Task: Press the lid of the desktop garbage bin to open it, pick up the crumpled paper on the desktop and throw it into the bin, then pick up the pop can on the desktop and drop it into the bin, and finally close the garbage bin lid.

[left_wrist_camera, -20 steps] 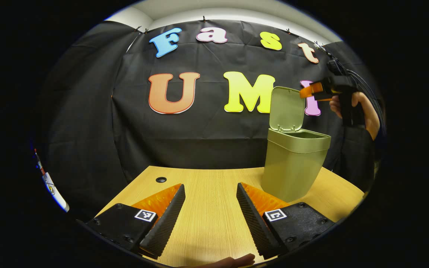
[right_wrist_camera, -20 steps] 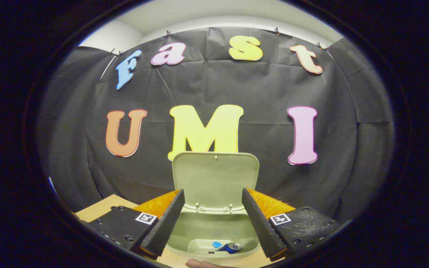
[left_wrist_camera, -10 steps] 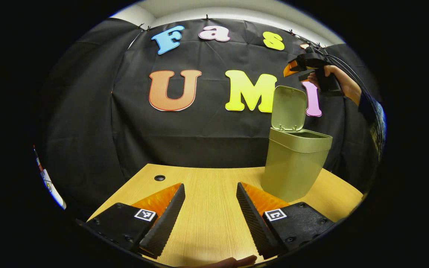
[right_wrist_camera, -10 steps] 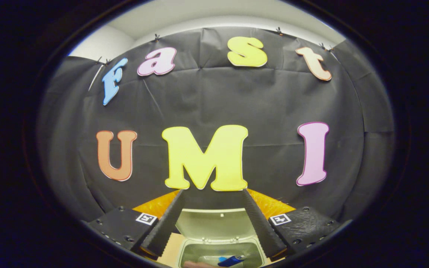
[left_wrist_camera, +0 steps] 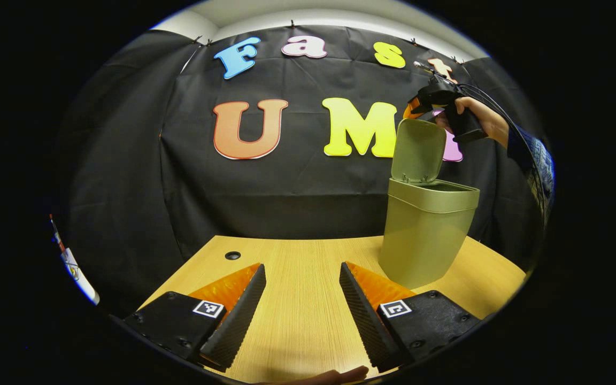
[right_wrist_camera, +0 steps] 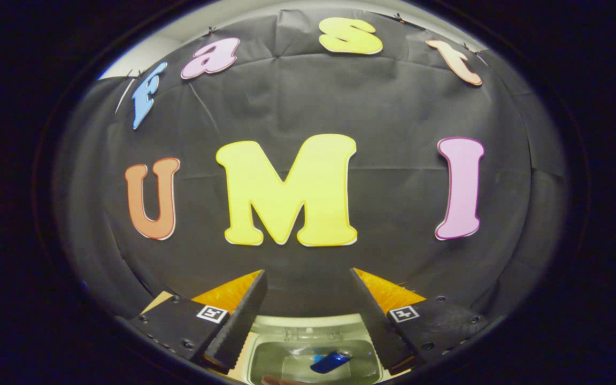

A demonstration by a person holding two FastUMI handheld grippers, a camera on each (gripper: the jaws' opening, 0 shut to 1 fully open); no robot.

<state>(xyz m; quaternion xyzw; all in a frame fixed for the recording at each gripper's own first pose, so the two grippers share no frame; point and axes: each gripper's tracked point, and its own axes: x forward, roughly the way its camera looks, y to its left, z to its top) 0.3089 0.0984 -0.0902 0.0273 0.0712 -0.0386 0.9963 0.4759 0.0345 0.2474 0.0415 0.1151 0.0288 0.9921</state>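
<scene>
On the wooden desk (left_wrist_camera: 297, 299) stands the green bin (left_wrist_camera: 425, 235), its lid (left_wrist_camera: 417, 149) now leaning a little more forward than before. The right tool (left_wrist_camera: 420, 109) has come down behind the lid's top edge, maybe touching it; its fingers are apart. The pop can (right_wrist_camera: 329, 362) lies inside the bin. The left tool (left_wrist_camera: 301, 310) stays low over the desk, fingers apart, holding nothing.
</scene>
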